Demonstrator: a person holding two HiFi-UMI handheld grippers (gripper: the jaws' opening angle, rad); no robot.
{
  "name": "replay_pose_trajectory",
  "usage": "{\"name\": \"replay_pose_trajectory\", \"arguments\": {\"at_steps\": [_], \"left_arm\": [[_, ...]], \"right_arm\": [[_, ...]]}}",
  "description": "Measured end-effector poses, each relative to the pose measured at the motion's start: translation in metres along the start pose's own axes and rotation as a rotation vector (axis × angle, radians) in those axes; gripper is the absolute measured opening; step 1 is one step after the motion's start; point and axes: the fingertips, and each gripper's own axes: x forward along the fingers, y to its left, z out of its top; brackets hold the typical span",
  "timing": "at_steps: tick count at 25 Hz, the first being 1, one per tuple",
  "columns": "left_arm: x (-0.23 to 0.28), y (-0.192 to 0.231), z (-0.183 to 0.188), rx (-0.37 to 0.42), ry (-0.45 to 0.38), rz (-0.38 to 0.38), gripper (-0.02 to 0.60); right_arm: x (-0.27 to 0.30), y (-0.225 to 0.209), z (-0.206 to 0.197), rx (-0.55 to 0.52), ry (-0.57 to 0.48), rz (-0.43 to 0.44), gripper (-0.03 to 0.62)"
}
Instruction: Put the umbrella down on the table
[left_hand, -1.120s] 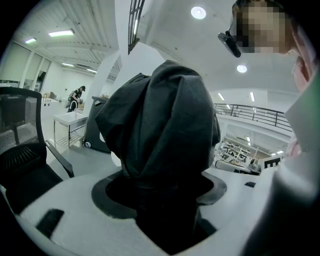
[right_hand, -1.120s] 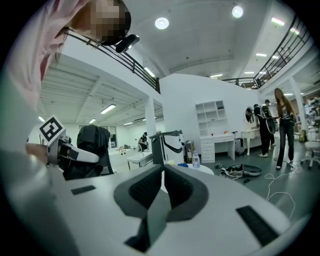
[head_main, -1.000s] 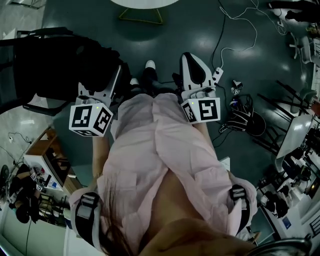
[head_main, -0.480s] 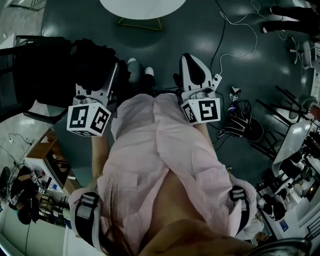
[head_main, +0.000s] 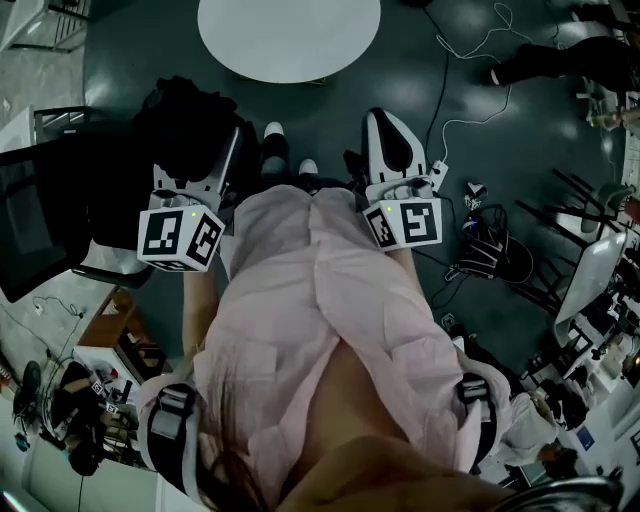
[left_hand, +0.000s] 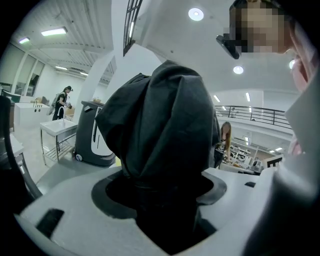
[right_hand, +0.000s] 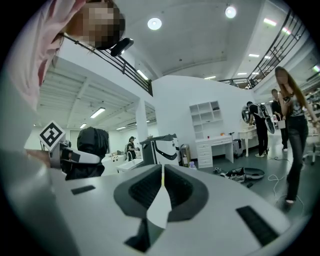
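I'm holding the umbrella (left_hand: 160, 125) clamped in my left gripper (head_main: 215, 165), with the table (head_main: 290, 35) at the frame's top. My right gripper (right_hand: 162, 192) is pinched closed, empty. It needs lowering level, gently.

no words, brands or numbers can be read anywhere. the only signs are black-and-white square marker patterns on the white plastic cube (head_main: 180, 238) of the left hand-held gripper (left_hand: 161, 187) and the matching white cube (head_main: 403, 222) of the right hand-held gripper (right_hand: 162, 186); they spell nothing.

a big open lab hall — loose cables (head_main: 440, 90) across the floor (head_main: 150, 40); mezzanine railing (left_hand: 260, 114); white shelving (right_hand: 205, 116)
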Motion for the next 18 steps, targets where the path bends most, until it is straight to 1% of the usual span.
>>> {"name": "replay_pose_trajectory", "arguments": {"at_steps": [2, 5, 10, 14, 18], "left_arm": [[0.011, 0.011, 0.009, 0.012, 0.005, -0.017, 0.316], [0.023, 0.026, 0.018, 0.01, 0.01, -0.039, 0.316], [0.042, 0.042, 0.018, 0.0, 0.029, -0.056, 0.316], [0.05, 0.049, 0.013, -0.017, 0.05, -0.061, 0.316], [0.078, 0.052, 0.015, -0.027, 0.065, -0.064, 0.316]], "right_arm": [[0.014, 0.002, 0.004, 0.0, -0.004, -0.022, 0.034], [0.028, 0.004, 0.004, -0.003, -0.002, -0.057, 0.034], [0.044, 0.0, -0.002, -0.003, 0.019, -0.092, 0.034], [0.053, -0.001, -0.007, 0.0, 0.038, -0.104, 0.034], [0.075, -0.016, -0.01, 0.01, 0.055, -0.095, 0.034]]}}
